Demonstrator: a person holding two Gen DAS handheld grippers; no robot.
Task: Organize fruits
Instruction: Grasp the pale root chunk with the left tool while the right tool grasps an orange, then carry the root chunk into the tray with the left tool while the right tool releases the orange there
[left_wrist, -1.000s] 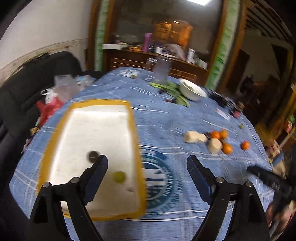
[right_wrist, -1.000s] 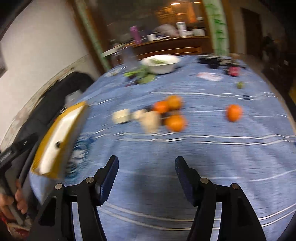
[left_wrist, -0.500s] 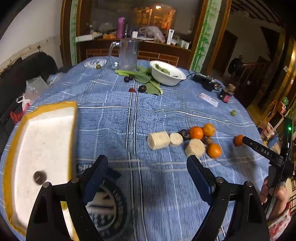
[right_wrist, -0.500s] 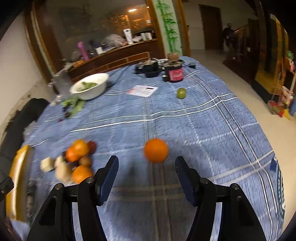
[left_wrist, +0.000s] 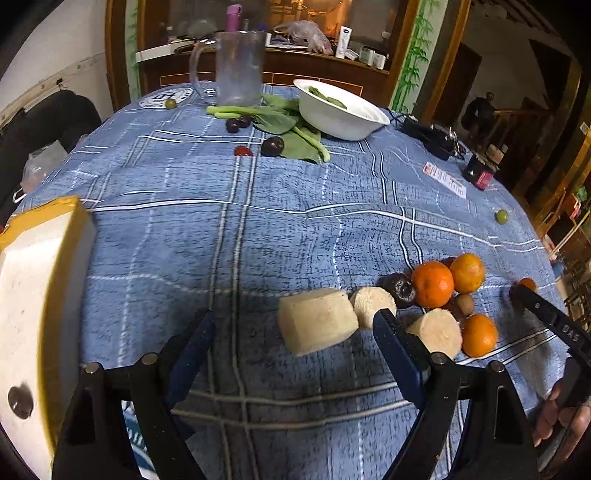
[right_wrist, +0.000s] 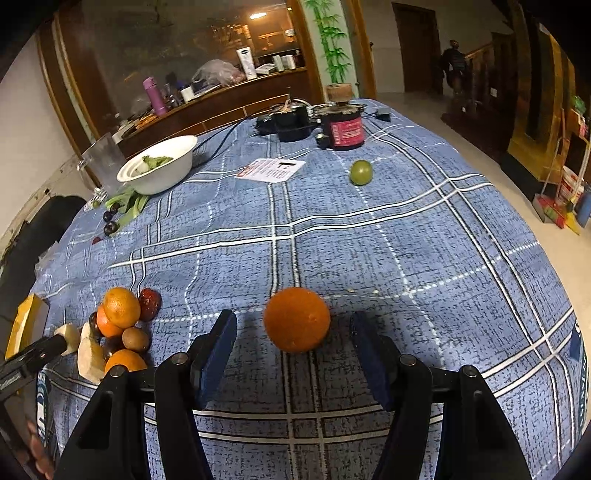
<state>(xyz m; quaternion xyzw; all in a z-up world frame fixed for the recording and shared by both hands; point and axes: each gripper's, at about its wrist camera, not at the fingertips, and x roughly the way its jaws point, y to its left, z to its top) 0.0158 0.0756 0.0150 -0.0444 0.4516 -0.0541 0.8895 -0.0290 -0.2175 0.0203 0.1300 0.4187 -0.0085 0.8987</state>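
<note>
1. Left wrist view: the left gripper (left_wrist: 291, 332) is hovering with jaws wide apart and empty over the blue checked tabletop (left_wrist: 229, 229). A pale cut chunk (left_wrist: 317, 325) is lying just ahead between the jaws; a fruit pile (left_wrist: 443, 291) is sitting beside it. The yellow-rimmed tray (left_wrist: 40, 295), at far left, is holding one small dark fruit.
2. Right wrist view: the right gripper (right_wrist: 291, 343) is framing a lone orange (right_wrist: 297, 319), jaws open, not touching it.
3. Step, judged: approaching for pickup. Next move calls for lowering, then closing on the orange.
4. Writing: "DAS" is showing on the right gripper's finger in the left view; the paper card's (right_wrist: 271, 170) print is too small to read.
</note>
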